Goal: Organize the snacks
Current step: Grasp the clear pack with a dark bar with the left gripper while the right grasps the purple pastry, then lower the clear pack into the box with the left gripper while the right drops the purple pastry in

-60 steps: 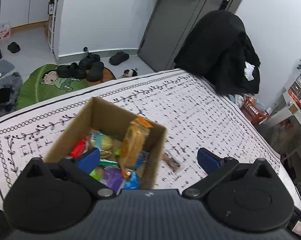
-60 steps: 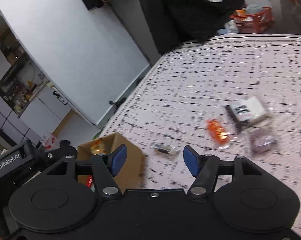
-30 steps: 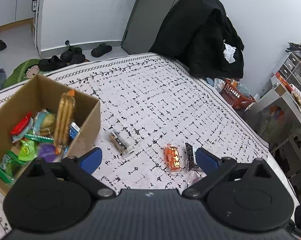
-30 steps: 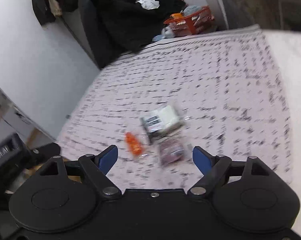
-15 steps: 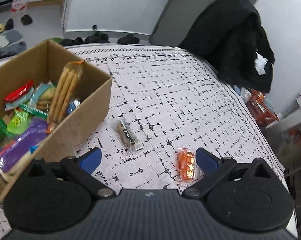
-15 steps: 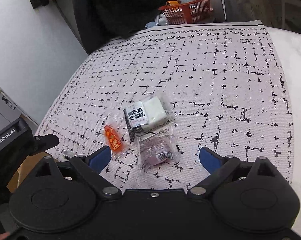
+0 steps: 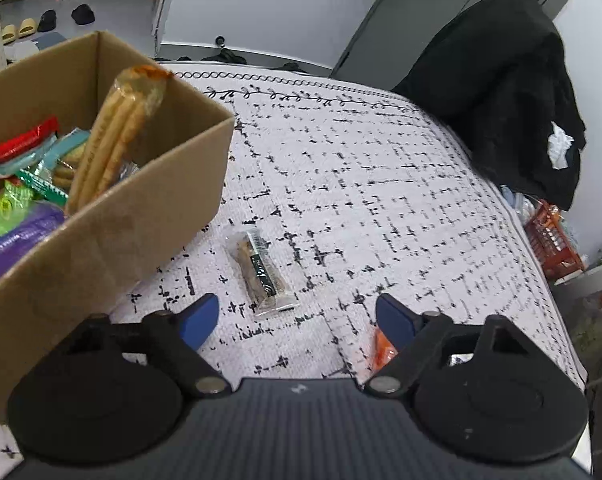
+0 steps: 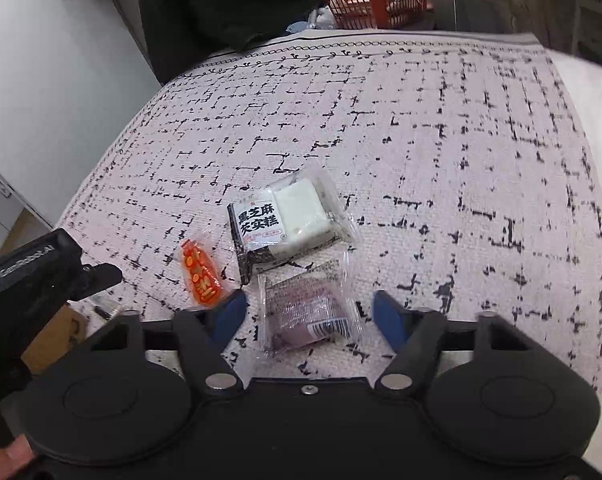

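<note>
A table (image 7: pixel 381 184) under a white cloth with black dashes fills both views; its far edge carries a printed border, and its right side drops to the floor by an orange basket (image 8: pixel 377 4). The middle and far stretch of the cloth lies bare, leaving wide room there.

A black coat (image 7: pixel 501 92) hangs over something at the far right corner, just past the table edge.

At the left, a cardboard box (image 7: pixel 113 240) stands on the cloth, its near wall tall and close to the left tongs (image 7: pixel 297 320). Inside it are packets in red, green and purple, and a long biscuit pack (image 7: pixel 113 144) leaning upright against the right wall.

The left tongs hang released over the cloth, with a brown snack bar (image 7: pixel 261 272) lying just beyond and between the tips, near the box corner.

The right tongs (image 8: pixel 305 316) are also released, spread to either side of a purple packet (image 8: pixel 309 312). Touching its far edge lies a white cake packet (image 8: pixel 293 220); a small orange packet (image 8: pixel 201 276) lies to the left, apart.
</note>
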Demonstrator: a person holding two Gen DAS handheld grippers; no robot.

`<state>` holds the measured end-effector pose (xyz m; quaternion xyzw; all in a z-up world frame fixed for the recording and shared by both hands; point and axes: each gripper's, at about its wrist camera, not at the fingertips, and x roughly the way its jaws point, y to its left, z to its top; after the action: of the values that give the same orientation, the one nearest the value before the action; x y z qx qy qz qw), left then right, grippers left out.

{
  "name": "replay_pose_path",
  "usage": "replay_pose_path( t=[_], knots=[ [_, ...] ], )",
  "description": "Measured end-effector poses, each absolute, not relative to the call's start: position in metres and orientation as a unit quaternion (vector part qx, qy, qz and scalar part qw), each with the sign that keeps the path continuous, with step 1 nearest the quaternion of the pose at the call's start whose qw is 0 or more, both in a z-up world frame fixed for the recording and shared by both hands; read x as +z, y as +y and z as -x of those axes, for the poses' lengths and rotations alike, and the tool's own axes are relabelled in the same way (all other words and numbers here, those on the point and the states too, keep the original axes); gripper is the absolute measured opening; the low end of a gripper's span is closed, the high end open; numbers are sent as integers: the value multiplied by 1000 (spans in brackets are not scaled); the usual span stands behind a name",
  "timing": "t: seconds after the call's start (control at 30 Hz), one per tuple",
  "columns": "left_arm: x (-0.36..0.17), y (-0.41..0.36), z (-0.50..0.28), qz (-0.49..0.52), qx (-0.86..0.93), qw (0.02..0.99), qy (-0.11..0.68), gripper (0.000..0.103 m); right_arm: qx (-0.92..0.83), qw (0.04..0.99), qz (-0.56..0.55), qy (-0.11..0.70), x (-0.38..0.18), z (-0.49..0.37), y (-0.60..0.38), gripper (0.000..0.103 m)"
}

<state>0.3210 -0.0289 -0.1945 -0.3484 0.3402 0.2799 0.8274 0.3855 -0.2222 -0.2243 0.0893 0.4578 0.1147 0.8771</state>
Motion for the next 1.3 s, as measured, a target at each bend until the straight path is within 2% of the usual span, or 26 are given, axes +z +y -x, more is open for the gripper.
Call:
replay_pose_path(
  t=[0.03,0.1,0.43,0.57,0.67,0.7,1.3],
  knots=[
    [-198,-27,-323,352,283,824,342,77,113,878,-92,457,-226,-386,-223,51],
    [-202,-25,-326,357,290,819,343,66,111,879,-98,454,-226,-387,-226,48],
    [-212,-21,-338,361,324,807,336,54,101,882,-116,445,-227,-389,-231,40],
    [-215,-18,-341,351,333,805,343,42,99,884,-112,442,-227,-389,-231,39],
    [-217,-17,-342,340,341,803,351,26,98,886,-113,440,-227,-388,-230,38],
    [-217,-17,-341,337,343,802,353,24,98,886,-113,439,-226,-387,-230,38],
    [-168,-31,-306,308,260,845,351,21,124,887,-140,422,-206,-372,-220,37]
  ],
)
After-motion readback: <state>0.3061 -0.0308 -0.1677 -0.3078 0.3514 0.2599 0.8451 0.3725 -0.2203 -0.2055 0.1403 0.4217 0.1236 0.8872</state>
